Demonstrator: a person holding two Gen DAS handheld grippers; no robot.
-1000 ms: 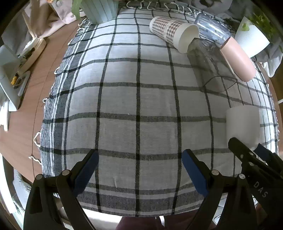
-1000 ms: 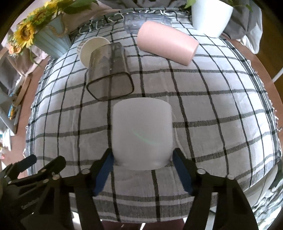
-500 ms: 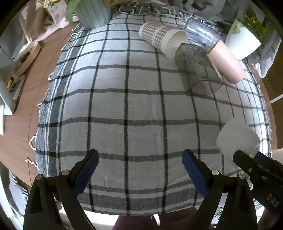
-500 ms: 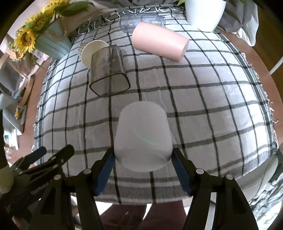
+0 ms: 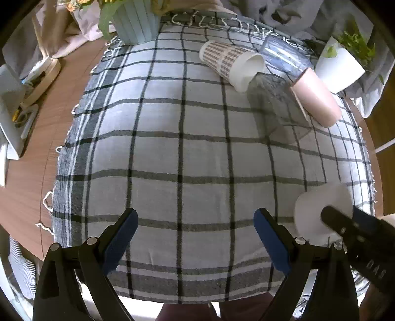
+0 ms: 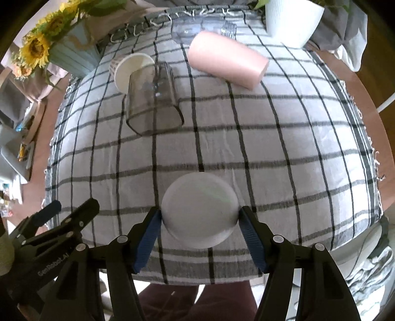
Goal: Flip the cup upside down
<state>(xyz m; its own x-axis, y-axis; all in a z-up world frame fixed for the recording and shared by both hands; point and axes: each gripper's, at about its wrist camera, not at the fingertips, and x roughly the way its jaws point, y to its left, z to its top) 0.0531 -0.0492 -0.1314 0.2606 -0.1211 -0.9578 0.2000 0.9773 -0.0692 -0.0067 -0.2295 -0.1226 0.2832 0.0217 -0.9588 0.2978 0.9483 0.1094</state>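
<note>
My right gripper (image 6: 200,217) is shut on a plain white cup (image 6: 199,210) and holds it lifted above the checked cloth (image 6: 271,148), with its closed flat base facing the camera. The same cup shows at the lower right of the left wrist view (image 5: 318,210), tilted, with the right gripper's black finger over it. My left gripper (image 5: 196,237) is open and empty over the near part of the cloth (image 5: 172,153).
Lying on their sides at the back of the cloth are a pink cup (image 6: 227,63), a smoky clear tumbler (image 6: 150,98), a checked paper cup (image 6: 130,69) and a clear bottle (image 6: 197,29). A sunflower vase (image 6: 71,54) and a white plant pot (image 6: 291,19) stand behind.
The right gripper has lifted the white cup off the cloth and rotated it, so its base now faces the camera instead of its side. The left gripper has drawn back slightly.
</note>
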